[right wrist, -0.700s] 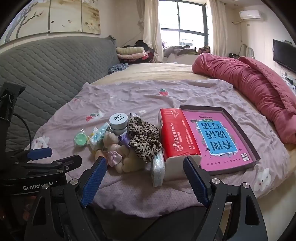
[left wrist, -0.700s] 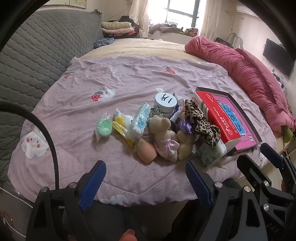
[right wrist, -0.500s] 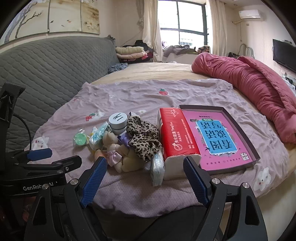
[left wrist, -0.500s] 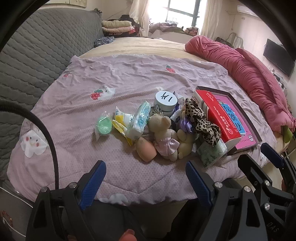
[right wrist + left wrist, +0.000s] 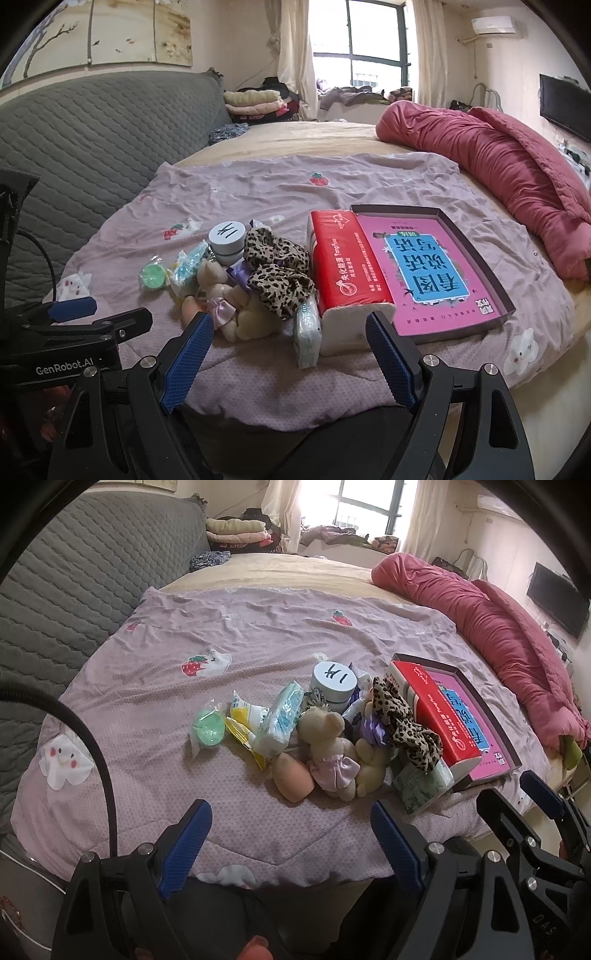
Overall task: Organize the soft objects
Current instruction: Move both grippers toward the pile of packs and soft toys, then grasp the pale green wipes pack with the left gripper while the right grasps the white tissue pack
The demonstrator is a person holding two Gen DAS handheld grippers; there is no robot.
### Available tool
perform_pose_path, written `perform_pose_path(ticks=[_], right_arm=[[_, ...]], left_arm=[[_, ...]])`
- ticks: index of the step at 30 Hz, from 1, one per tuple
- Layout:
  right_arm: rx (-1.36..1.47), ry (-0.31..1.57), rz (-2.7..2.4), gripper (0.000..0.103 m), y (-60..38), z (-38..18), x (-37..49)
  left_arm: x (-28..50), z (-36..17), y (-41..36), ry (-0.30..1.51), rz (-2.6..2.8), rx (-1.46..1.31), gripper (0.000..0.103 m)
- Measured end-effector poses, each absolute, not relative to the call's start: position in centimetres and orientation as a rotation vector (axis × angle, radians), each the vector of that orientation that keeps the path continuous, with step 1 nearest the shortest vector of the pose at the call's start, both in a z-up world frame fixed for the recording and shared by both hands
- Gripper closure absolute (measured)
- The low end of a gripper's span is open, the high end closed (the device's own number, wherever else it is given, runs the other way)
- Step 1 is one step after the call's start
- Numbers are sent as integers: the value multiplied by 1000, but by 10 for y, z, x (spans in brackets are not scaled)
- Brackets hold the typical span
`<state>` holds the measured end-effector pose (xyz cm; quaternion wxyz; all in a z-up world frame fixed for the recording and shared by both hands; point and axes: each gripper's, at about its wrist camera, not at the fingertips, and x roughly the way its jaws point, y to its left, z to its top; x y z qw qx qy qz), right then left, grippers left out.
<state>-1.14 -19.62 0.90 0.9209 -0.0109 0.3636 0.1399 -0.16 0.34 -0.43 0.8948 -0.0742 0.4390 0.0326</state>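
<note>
Nothing on the bed has shifted since the earlier frames; both views have only drifted slightly. Left hand-held gripper (image 5: 290, 834) hangs released, jaws wide and empty, short of the bed's near edge. Right hand-held gripper (image 5: 290, 350) is likewise released and empty. On the lilac blanket (image 5: 258, 635) the soft things lie heaped: a teddy bear (image 5: 327, 746), a peach sponge (image 5: 291, 779) touching it at 8 o'clock, a leopard scrunchie (image 5: 402, 723) at 2 o'clock. A red tissue pack (image 5: 343, 266) lies against the pink box (image 5: 436, 266).
</note>
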Motion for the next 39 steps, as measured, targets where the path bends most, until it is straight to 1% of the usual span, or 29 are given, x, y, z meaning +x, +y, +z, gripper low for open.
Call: perform_pose_path(ticks=[6, 12, 17, 26, 28, 30, 31, 33, 39], right_arm=[[-18, 756, 288, 18, -195, 7, -10], [5, 776, 280, 18, -200, 2, -6], [2, 801, 277, 18, -197, -8, -2], [26, 847, 267, 18, -195, -27, 12], [47, 859, 258, 18, -197, -32, 17], [63, 872, 238, 18, -199, -38, 22], [67, 878, 228, 18, -199, -40, 24], [70, 886, 212, 18, -200, -46, 28], [72, 897, 160, 18, -202, -57, 39]], left_arm=[[-2, -2, 8, 901, 55, -179, 15], [9, -10, 26, 950, 91, -174, 15], [29, -18, 41, 975, 73, -218, 15], [79, -36, 45, 1006, 49, -196, 16], [88, -43, 46, 1007, 53, -184, 17], [96, -49, 44, 1009, 65, -145, 24], [98, -52, 43, 1010, 68, -132, 25], [102, -57, 44, 1013, 59, -134, 34], [114, -64, 41, 1000, 26, -136, 39]])
